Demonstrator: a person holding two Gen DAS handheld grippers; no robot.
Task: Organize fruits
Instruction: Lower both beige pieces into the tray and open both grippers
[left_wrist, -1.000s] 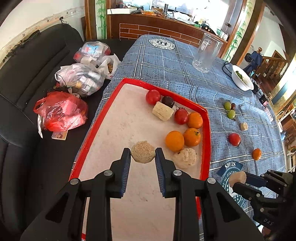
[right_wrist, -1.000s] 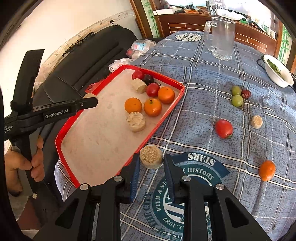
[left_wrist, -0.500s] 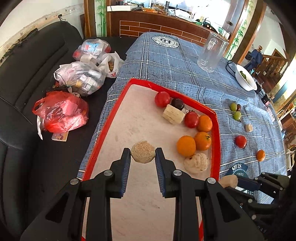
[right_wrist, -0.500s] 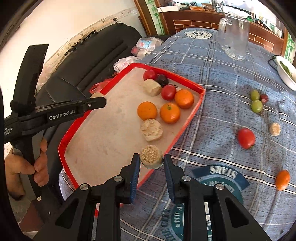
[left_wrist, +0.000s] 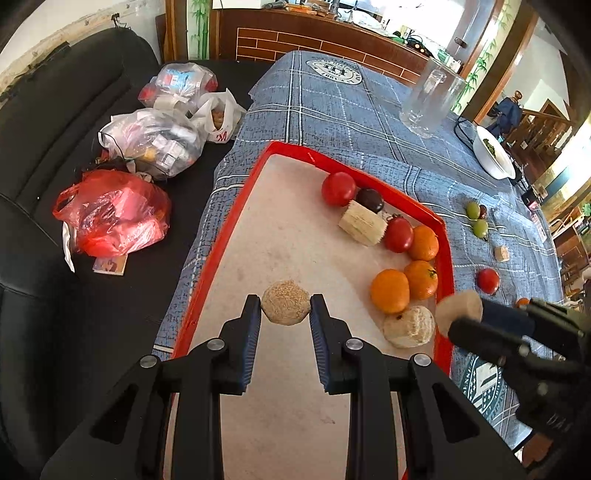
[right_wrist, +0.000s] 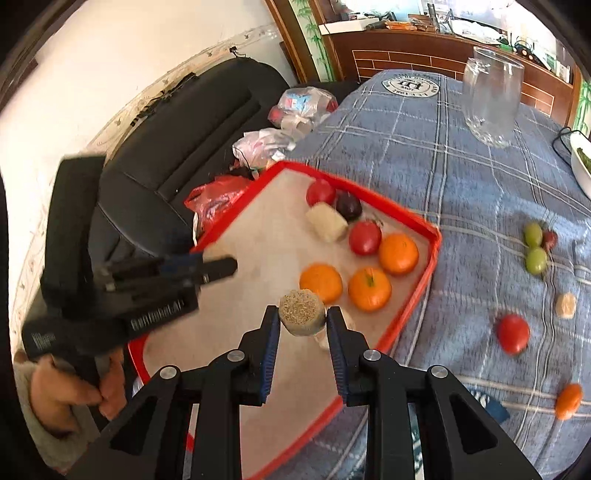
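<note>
Left gripper (left_wrist: 285, 317), seen from its own wrist camera, clamps a round tan fibrous ball (left_wrist: 286, 307) between its blue-padded fingers (left_wrist: 252, 332), above the bare near half of the red-rimmed rectangular tray (left_wrist: 218, 240). At the tray's far right corner lie two red tomatoes (left_wrist: 338, 189), a dark plum (left_wrist: 370, 199), a pale ribbed cylinder (left_wrist: 362, 222), three oranges (left_wrist: 389, 291) and a pale rough lump (left_wrist: 408, 326). Right of the tray, on the blue plaid cloth (left_wrist: 332, 110), sit green grapes (left_wrist: 476, 219), a red tomato (left_wrist: 487, 280) and a small beige cube (left_wrist: 501, 253). The right gripper (left_wrist: 458, 314) comes in over the tray's right rim, carrying a tan piece.

From the right wrist camera, the right gripper (right_wrist: 302, 321) is closed on a tan fibrous cylinder (right_wrist: 301, 312), above the tray's (right_wrist: 417, 295) near right part, just before the oranges (right_wrist: 320, 282). A hand (right_wrist: 70, 384) holds the blurred left gripper (right_wrist: 218, 258) over the tray's left rim. A loose orange (right_wrist: 569, 400) and a clear glass jug (right_wrist: 491, 99) stand right of and beyond the tray.
</note>
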